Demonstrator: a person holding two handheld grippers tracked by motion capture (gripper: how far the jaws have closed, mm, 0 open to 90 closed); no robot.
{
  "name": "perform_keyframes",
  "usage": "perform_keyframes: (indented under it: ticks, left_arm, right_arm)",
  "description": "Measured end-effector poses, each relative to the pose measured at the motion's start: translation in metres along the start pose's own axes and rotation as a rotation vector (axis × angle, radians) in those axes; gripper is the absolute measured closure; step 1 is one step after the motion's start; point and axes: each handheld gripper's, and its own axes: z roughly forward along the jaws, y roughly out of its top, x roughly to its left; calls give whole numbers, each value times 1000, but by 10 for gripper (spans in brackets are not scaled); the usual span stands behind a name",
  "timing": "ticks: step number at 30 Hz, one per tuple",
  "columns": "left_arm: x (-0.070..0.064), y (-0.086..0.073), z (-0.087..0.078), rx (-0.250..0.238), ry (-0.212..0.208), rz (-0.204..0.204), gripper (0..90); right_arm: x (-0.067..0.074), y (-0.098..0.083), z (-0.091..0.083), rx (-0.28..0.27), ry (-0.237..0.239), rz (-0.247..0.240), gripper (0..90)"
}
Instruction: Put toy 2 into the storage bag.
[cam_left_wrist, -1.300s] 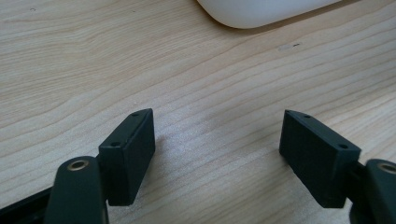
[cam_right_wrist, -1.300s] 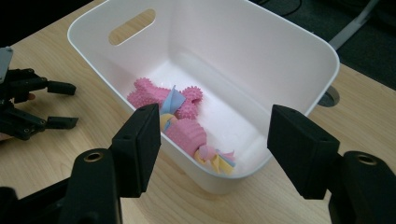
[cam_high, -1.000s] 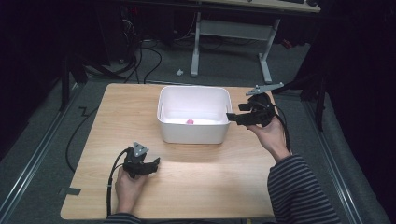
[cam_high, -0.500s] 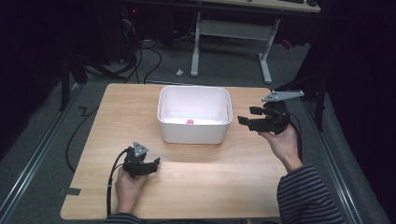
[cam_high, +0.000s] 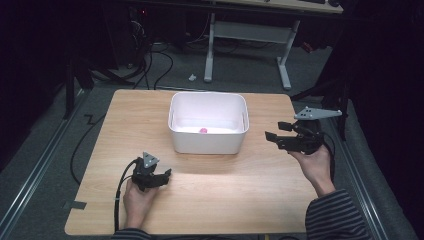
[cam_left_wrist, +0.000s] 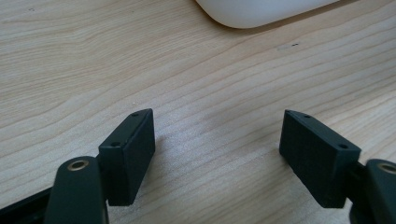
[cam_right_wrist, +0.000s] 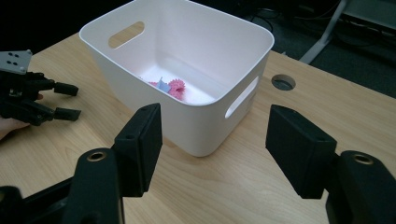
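My right claw has pulled back from the white bin.

My right claw (cam_high: 274, 131) moved away to the right, wide open and empty. My left claw (cam_high: 164, 176) sits low on the wooden desk (cam_high: 250, 195), open and empty too. The right claw's view shows a pink toy (cam_right_wrist: 176, 87) inside the white bin (cam_right_wrist: 205, 126), and a round hole (cam_right_wrist: 282, 82) in the desk.

My grippers were black; the left gripper (cam_high: 161, 176) trailed a black cable (cam_high: 118, 197), the right gripper (cam_high: 278, 135) carried a grey triangular plate (cam_high: 317, 113), above my striped sleeve (cam_high: 334, 219).
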Motion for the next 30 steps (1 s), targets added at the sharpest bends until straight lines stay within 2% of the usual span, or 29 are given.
perform_keyframes:
  ticks: [12,15,22,26,28,30]
  left_arm:
    - [0,0,0,-1,-1,-1,269]
    - [0,0,0,-1,-1,-2,269]
    - [0,0,0,-1,-1,-2,269]
    - [0,0,0,-1,-2,-1,269]
    - [0,0,0,0,-2,-1,269]
    - [0,0,0,0,-2,0,269]
  right_arm:
    - [4,-22,-11,-16,-14,8,366]
    - [6,-25,-13,-35,-13,14,368]
    - [10,-36,-10,-24,-21,15,368]
    - [16,-38,-10,-38,-19,-2,370]
    - [18,-42,-8,-31,3,16,370]
    - [19,-47,-4,-21,0,20,370]
